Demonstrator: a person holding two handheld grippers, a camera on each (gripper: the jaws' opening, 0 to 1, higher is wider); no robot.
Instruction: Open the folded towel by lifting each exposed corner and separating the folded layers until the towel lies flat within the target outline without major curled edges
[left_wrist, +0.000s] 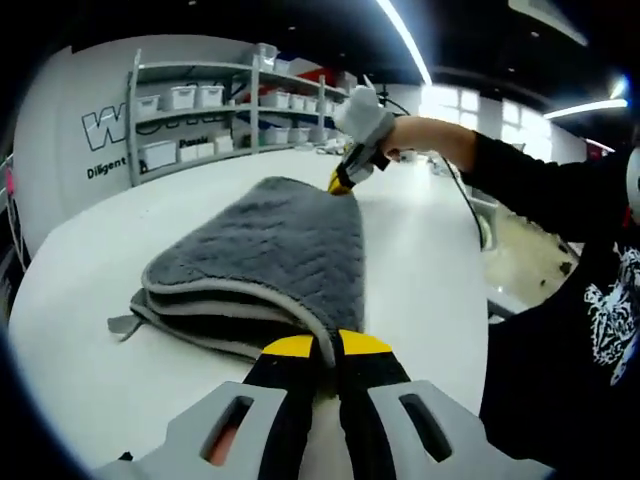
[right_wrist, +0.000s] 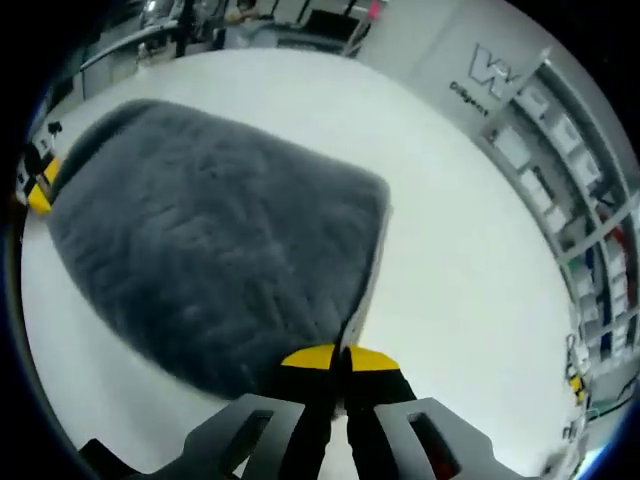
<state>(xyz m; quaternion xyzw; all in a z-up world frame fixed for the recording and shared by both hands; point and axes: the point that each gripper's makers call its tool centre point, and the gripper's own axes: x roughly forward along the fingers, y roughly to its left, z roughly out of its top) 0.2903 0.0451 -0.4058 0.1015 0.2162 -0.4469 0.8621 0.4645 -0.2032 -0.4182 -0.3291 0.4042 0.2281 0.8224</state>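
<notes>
A grey towel (left_wrist: 262, 262), folded in layers, lies on a white table (left_wrist: 90, 330) with two grippers clamped on opposite corners. In the left gripper view, the left gripper (left_wrist: 327, 345) has its yellow-tipped jaws closed on the near corner, lifting the top layer, while the right gripper (left_wrist: 341, 181), held by a gloved hand (left_wrist: 368, 118), pinches the far corner. In the right gripper view, the right gripper (right_wrist: 340, 357) grips the towel's (right_wrist: 210, 250) edge. Shelves (left_wrist: 215, 110) with white bins stand behind.
</notes>
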